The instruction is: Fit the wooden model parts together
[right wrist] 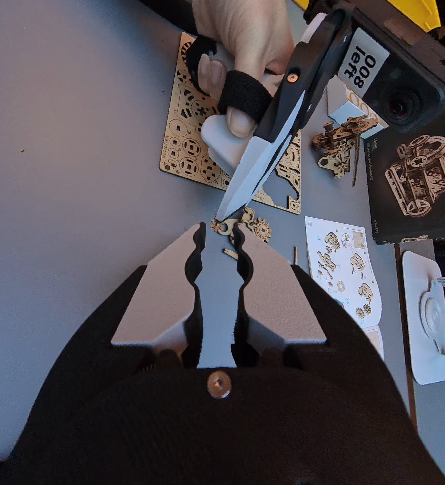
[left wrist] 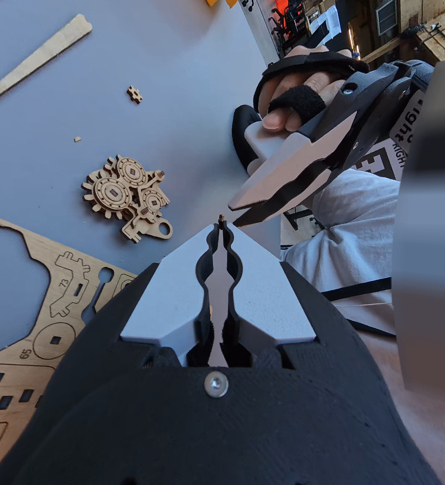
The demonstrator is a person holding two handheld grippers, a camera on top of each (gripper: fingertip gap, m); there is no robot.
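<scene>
Table [left wrist: 163,52]: a flat grey-blue surface that carries all the wooden pieces; its far edge meets a dim room with timber-coloured panels and a red glow.
Left tongs [left wrist: 221,225]: clenched on a small gear [right wrist: 216,225], pinched at the very tips; from their own camera it shows only edge-on as a dark sliver, so its shape is read from the right wrist view.
Right tongs [right wrist: 218,228]: released, jaws apart with bare table between them, tips just beside the gear.
Gear assembly [left wrist: 127,194]: several toothed discs already fitted on a keyed plate, lying flat on the table, near the left tongs.
Part sheet [left wrist: 40,328]: a plywood sheet with cut-outs, under the left tongs' body.
Wooden strip [left wrist: 37,59]: lies well apart, toward the far side.
Instruction leaflet [right wrist: 342,267]: on the table beside a dark box [right wrist: 421,189] and a finished-looking dark model [right wrist: 339,147], possibly another build.
</scene>
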